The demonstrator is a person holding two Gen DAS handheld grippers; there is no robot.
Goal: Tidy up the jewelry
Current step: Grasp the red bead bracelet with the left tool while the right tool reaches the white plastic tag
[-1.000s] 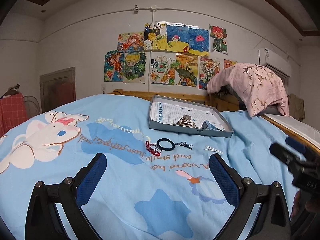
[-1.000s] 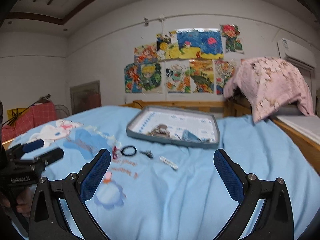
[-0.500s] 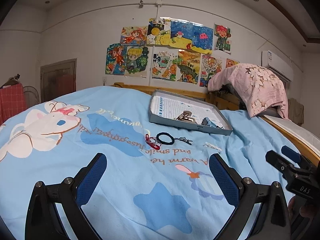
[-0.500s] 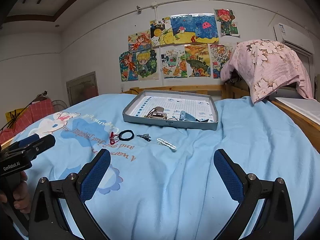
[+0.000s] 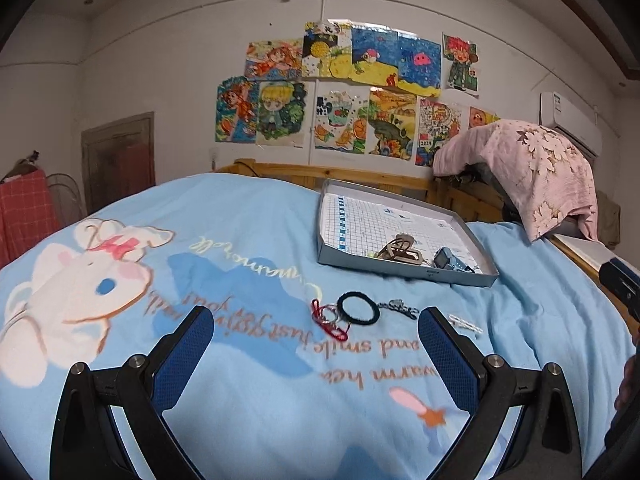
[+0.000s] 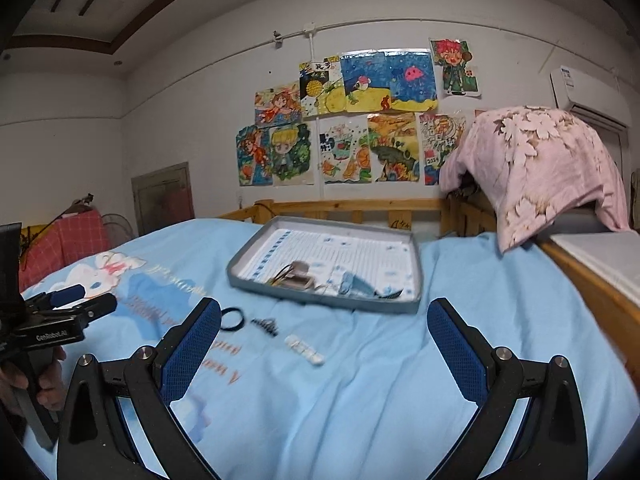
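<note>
A soft, matt blue cotton-like bedsheet [image 5: 248,420] covers the bed, printed with a cartoon rabbit and lightly creased; on it sits a shallow grey tray [image 5: 404,270] that looks like card, lined with gridded white paper; a black hair tie [image 5: 358,309] appears fabric-wound and matt; a red cord [image 5: 330,322] looks woven, beside a small chain [image 5: 400,307] with a dull metal glint; a pale clip [image 6: 306,350] seems plastic; the left gripper [image 5: 316,344] has fingers [image 5: 184,356] padded in textured blue rubber on matt black plastic arms with bright metal bolts; a varnished wooden bed rail [image 6: 352,206] and a pink floral cloth [image 6: 548,168] stand behind; paper drawings [image 6: 360,120] hang on the painted wall.
</note>
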